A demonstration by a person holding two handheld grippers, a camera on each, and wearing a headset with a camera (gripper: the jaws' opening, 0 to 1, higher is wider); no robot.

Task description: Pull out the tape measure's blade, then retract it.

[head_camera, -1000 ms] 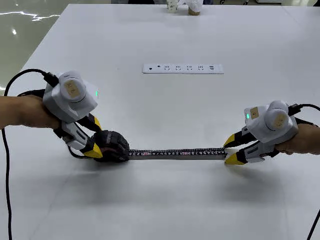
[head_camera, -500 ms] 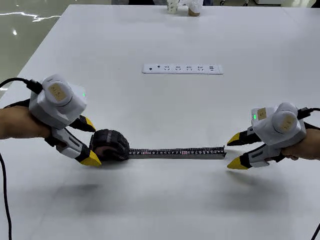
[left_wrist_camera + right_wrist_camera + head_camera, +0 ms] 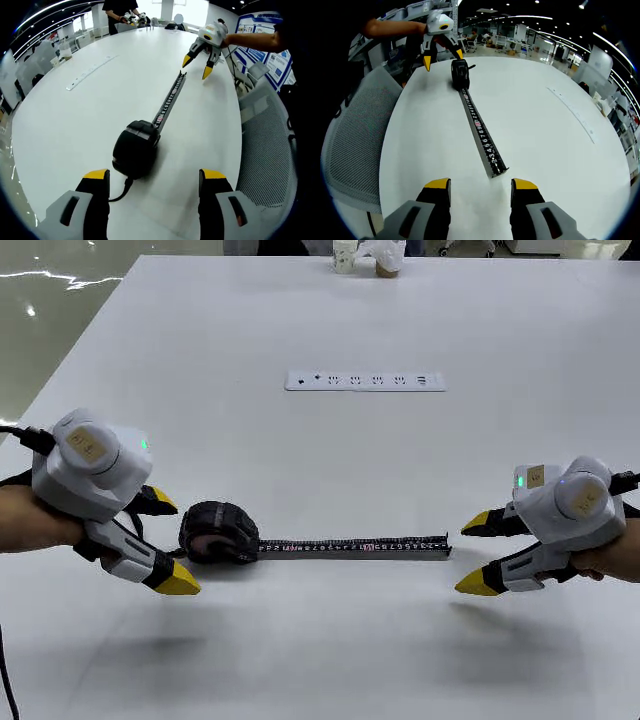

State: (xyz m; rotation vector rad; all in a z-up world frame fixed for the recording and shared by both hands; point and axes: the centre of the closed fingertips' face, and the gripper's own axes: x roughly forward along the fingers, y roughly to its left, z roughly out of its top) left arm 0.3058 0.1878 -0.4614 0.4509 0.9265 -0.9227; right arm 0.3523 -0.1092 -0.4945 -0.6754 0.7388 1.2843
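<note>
- Nearest, two grippers flank the work: the left gripper [image 3: 172, 543] and the right gripper [image 3: 472, 554], each held in a hand, both with jaws spread apart and nothing between them.
- One tape measure [image 3: 218, 532], a black case, lies on the white table [image 3: 330, 460] just beyond the left gripper's yellow tips, not touching them. A short dark cord trails from the case's near end in the left gripper view.
- One blade [image 3: 355, 546] runs out of the case flat along the table toward the right gripper. Its hooked end stops just short of that gripper's tips, clear of both jaws.
- Nothing lies across the blade, and its printed numbers read plainly in the right gripper view.
- Farther back, one white power strip [image 3: 365, 381] lies well apart from the tape measure, parallel to the blade.
- At the table's far edge stand a couple of small things [image 3: 362, 254], too small to identify.
- Beside the table, a grey mesh chair [image 3: 267, 140] appears in the left gripper view.
</note>
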